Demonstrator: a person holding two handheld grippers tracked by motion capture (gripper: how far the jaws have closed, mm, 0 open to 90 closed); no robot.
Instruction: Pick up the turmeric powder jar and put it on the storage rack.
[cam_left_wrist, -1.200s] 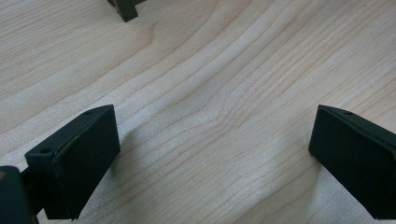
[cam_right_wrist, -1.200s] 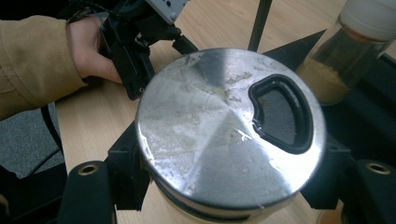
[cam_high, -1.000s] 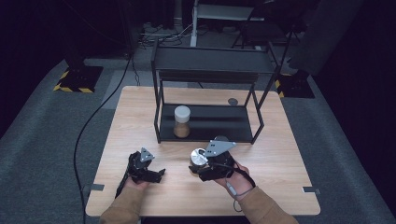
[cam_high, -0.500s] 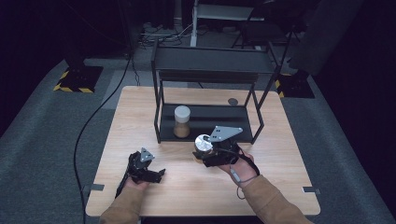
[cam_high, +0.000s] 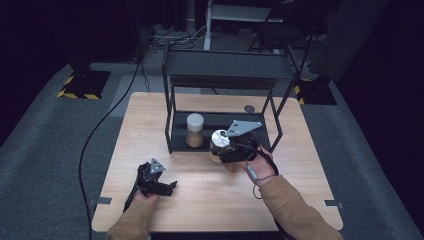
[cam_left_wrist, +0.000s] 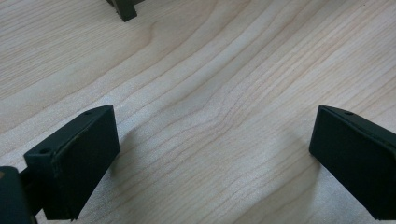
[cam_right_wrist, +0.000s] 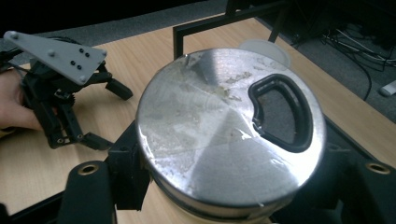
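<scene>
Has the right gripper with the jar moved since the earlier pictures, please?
Yes. The right gripper, shut on the silver-lidded jar, has moved away from the person toward the black rack.

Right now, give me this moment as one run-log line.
right gripper: shut on silver-lidded jar, at rack front | left gripper: open, on table | white-lidded jar: on rack's lower shelf

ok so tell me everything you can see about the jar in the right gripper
The jar has a round, brushed silver metal lid, scuffed and smeared, with a D-shaped opening rimmed in black. Below the lid a strip of pale cream body shows. It stands upright, clamped at both sides between the black jaws of the right gripper. In the high view it sits at the front edge of the black rack, right of a white-lidded jar on the rack's lower shelf. Whether its base touches the table cannot be told.
</scene>
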